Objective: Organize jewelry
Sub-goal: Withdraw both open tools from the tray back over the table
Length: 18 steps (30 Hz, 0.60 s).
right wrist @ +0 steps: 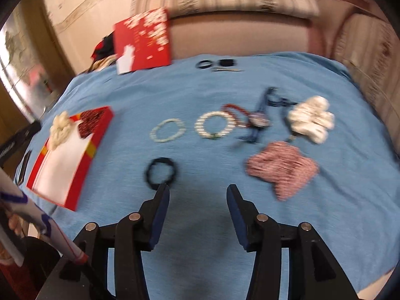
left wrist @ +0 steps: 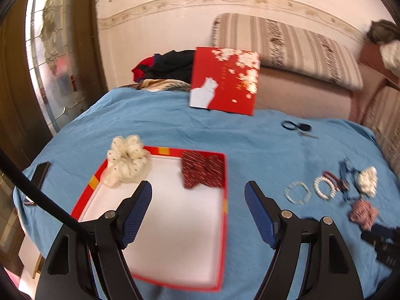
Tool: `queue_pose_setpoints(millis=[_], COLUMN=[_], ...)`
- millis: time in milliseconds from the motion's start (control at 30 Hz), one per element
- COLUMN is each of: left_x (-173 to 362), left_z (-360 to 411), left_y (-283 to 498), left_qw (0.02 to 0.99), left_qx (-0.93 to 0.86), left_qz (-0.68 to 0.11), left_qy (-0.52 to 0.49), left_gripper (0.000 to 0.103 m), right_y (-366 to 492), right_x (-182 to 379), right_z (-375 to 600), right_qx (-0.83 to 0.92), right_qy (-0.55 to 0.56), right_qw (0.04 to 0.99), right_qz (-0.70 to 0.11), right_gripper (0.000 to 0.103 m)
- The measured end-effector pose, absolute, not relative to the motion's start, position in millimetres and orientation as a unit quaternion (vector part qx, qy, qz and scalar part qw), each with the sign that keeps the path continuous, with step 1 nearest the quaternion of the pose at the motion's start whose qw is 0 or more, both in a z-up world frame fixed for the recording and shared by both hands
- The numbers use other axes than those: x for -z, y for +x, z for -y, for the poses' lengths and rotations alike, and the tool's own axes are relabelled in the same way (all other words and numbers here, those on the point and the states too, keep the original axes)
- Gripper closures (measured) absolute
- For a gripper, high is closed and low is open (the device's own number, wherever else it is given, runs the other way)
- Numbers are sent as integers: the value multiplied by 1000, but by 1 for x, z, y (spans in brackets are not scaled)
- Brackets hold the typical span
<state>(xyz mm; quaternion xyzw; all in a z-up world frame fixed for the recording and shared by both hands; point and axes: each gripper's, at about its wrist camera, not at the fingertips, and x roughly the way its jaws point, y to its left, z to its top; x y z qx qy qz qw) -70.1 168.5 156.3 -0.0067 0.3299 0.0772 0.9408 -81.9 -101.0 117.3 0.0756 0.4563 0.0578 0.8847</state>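
Left claw (left wrist: pixel 198 195) hangs spread wide over red box (left wrist: pixel 223 195) on blue-covered tabletop (left wrist: pixel 250 135), w/ cream scrunchie (left wrist: pixel 128 161) and red bow (left wrist: pixel 202 172) at box's far end. Right claw (right wrist: pixel 197 191), also spread and empty, tilts down beside black hair tie (right wrist: pixel 160 171); pale bracelet (right wrist: pixel 168 130) and pink scrunchie (right wrist: pixel 283 168) lie beyond.

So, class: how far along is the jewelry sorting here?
Done: a cream scrunchie and a red bow lie in the red box. In hand: nothing; both tongs are open. Left on the blue cloth: two bracelets, a black hair tie, other pieces.
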Motion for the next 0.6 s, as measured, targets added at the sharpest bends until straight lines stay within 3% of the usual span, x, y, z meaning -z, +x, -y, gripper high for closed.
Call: queue_pose_setpoints(millis=[600], left_x=[-185], left_z=[-90], left_y=[-125], left_qw=[942], left_qx=[-39], left_qz=[-331], left_qy=[24], left_gripper=[25], right_y=[-130], right_x=[-112], right_z=[198], right_qx=[-1], right_qy=[146], right_qw=[893], right_qz=[-425], right_gripper=[48])
